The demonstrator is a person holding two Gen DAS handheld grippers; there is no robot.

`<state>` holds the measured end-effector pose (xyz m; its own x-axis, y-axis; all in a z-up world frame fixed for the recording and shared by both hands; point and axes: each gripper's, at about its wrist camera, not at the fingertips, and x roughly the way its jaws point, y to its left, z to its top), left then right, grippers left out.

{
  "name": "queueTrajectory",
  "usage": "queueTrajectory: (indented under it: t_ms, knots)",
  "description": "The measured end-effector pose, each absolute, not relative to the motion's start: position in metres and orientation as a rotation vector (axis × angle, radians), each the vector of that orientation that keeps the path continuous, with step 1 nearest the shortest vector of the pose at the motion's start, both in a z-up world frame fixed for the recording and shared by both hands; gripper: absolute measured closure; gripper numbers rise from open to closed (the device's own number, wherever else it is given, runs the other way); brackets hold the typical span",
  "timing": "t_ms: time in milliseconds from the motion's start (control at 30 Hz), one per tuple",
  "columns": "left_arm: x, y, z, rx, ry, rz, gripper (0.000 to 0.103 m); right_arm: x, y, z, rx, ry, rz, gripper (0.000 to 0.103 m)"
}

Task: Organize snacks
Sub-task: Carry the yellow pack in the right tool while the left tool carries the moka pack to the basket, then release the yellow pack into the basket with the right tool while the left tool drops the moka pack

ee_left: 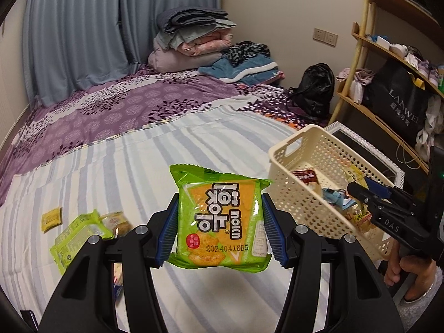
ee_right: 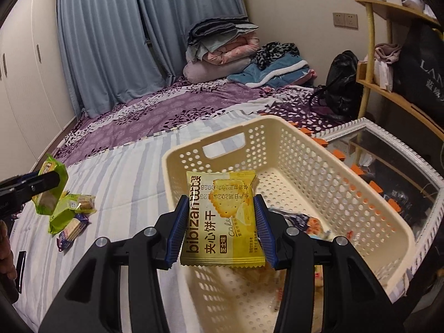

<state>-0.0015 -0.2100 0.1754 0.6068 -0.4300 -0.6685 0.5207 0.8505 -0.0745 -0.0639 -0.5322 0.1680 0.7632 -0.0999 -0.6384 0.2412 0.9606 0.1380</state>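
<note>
My left gripper (ee_left: 220, 229) is shut on a green snack packet (ee_left: 219, 219), held in the air above the striped bed sheet, left of the cream perforated basket (ee_left: 280, 163). My right gripper (ee_right: 219, 230) is shut on a yellow biscuit packet (ee_right: 222, 222), which hangs over the near end of the basket (ee_right: 305, 149). A few wrapped snacks (ee_right: 308, 223) lie inside the basket. In the left wrist view the right gripper (ee_left: 358, 191) reaches over the basket from the right. In the right wrist view the left gripper (ee_right: 54, 180) shows at the left edge with its green packet (ee_right: 50, 191).
Loose snacks lie on the sheet: a green packet (ee_left: 77, 236), a small yellow packet (ee_left: 51, 217), a purple-wrapped one (ee_right: 72, 230). A white-framed mirror (ee_right: 388, 155) lies right of the basket. Folded blankets (ee_left: 194, 41), a black bag (ee_left: 316, 88) and a wooden shelf (ee_left: 388, 55) stand behind.
</note>
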Motion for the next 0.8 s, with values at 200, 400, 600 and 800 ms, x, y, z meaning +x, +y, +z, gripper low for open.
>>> queueTrajectory:
  t_ms: [200, 400, 600, 800]
  knots:
    - [-0.004, -0.248, 0.185, 0.163, 0.715, -0.622, 0.045, -0.078, -0.558, 0.167, 0.261, 0.682, -0.254, 0.036]
    - [-0.010, -0.284, 0.192, 0.193, 0.697, -0.691, 0.045, -0.089, -0.574, 0.169, 0.269, 0.664, -0.304, 0.030]
    - [-0.011, -0.317, 0.198, 0.208, 0.689, -0.746, 0.045, -0.096, -0.582, 0.169, 0.276, 0.658, -0.324, 0.030]
    - [-0.011, -0.351, 0.199, 0.225, 0.686, -0.802, 0.045, -0.101, -0.589, 0.169, 0.276, 0.655, -0.342, 0.030]
